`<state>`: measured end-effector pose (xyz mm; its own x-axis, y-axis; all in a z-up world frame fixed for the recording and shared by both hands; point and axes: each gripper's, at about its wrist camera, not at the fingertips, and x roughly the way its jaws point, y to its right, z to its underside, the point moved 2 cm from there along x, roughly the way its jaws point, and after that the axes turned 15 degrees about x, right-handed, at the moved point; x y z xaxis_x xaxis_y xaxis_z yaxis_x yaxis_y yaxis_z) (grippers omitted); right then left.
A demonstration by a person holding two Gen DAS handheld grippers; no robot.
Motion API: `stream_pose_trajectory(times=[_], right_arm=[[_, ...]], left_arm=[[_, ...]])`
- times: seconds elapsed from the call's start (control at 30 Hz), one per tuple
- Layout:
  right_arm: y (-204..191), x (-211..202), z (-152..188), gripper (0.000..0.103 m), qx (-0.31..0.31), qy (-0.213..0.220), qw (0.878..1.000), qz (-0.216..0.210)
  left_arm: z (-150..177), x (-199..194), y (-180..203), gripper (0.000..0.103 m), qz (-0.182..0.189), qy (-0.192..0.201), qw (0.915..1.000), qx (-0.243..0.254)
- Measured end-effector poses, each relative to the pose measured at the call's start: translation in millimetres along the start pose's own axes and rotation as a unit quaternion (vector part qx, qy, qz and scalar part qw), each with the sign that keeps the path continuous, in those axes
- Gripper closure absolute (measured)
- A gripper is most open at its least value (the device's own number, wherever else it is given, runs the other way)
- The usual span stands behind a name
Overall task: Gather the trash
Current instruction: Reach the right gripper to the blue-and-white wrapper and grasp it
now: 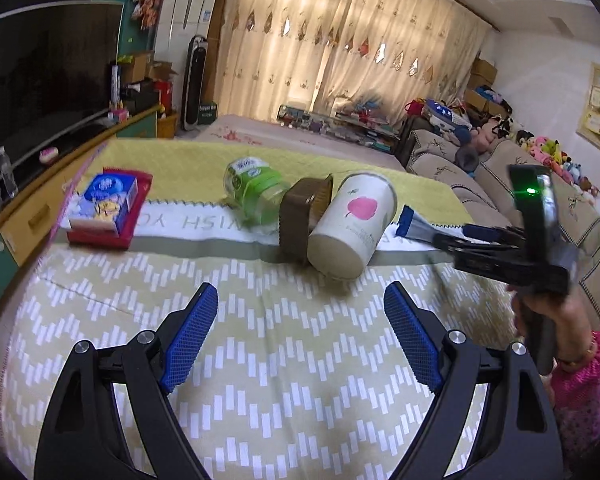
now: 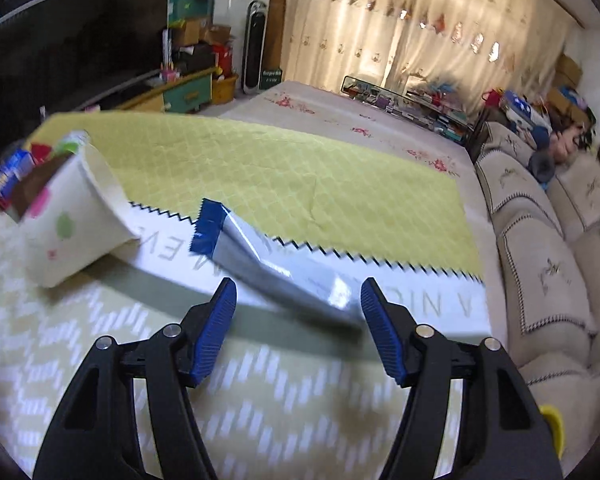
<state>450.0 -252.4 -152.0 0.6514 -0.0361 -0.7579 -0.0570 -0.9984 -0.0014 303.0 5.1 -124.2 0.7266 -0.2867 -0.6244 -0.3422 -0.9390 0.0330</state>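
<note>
Right gripper (image 2: 298,304) wide open, jaws either side of the near end of the silver-and-blue wrapper (image 2: 260,256), not yet closed on it. Left gripper (image 1: 300,320) also spread wide, empty, low over the patterned cloth (image 1: 260,360). Beyond, paper cup (image 1: 350,226) on its side. Wrapper print too blurred to read.

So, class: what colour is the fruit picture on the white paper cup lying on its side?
Pink, with a small green leaf, on the white paper cup; clearest in the left wrist view.
</note>
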Motion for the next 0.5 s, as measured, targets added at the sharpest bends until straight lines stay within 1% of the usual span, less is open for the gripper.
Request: stream_pose_trajectory(times=[0.1, 0.17, 0.2, 0.27, 0.37, 0.5], right_arm=[[-3.8, 19.9, -8.1, 0.041, -0.015, -0.005, 1.000, 0.019], [0.9, 31.5, -17.5, 0.041, -0.007, -0.008, 1.000, 0.030], [3.9, 36.5, -21.8, 0.041, 0.003, -0.013, 1.000, 0.027], [14.3, 46.8, -33.6, 0.041, 0.030, -0.034, 0.999, 0.004], [26.4, 53.6, -43.4, 0.041, 0.064, -0.069, 0.995, -0.045], [31.0, 47.2, -35.7, 0.041, 0.073, -0.084, 0.991, -0.077]], left_arm=[[0.1, 1.7, 1.9, 0.019, 0.004, -0.003, 1.0000, -0.003], [-0.4, 1.2, 4.2, 0.019, 0.004, 0.000, 1.0000, 0.000], [-0.7, 0.6, 5.7, 0.019, 0.002, 0.002, 1.0000, 0.002], [-0.7, 0.9, 6.8, 0.019, 0.001, 0.003, 1.0000, 0.004], [1.0, 1.8, 8.3, 0.019, 0.003, 0.001, 1.0000, 0.004], [1.6, 2.4, 14.3, 0.019, 0.005, -0.001, 0.9999, 0.012]])
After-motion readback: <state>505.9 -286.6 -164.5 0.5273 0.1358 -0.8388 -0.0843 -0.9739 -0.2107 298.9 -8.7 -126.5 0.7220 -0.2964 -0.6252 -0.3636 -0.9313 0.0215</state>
